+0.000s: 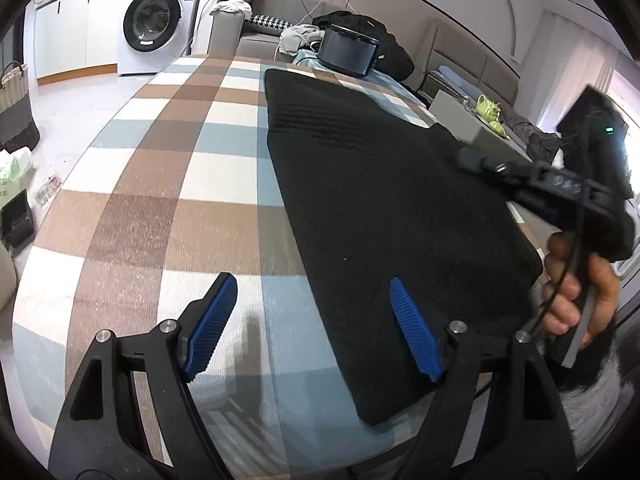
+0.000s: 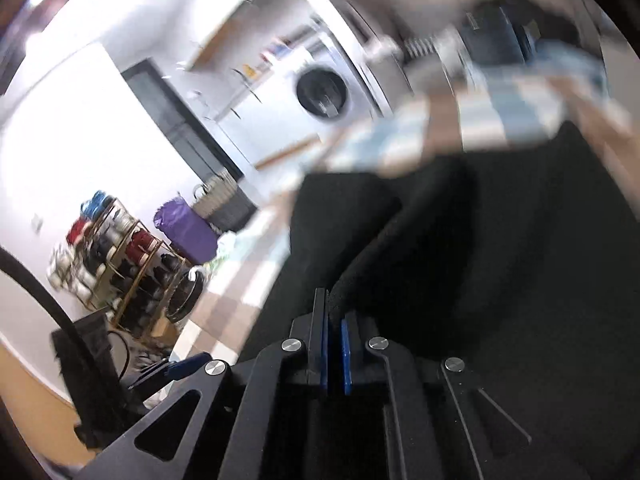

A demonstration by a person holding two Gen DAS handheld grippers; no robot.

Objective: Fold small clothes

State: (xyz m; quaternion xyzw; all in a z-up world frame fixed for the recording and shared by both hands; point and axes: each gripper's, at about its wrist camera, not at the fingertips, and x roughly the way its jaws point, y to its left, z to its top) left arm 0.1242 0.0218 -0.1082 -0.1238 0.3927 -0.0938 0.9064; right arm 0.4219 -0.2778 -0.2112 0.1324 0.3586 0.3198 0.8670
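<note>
Bright daylight glares from the window at the right; the left view is sharp, the right smeared by motion blur, both edges bowed and dark.

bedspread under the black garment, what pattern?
The bedspread is checked in brown, pale blue and white blocks. It shows best in the left wrist view.

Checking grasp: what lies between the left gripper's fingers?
Left wrist view: only checked cover and the black garment's edge lie between the open left gripper's fingers; nothing gripped.

White washing machine [image 1: 160, 20], woven basket [image 1: 14, 92]
</note>
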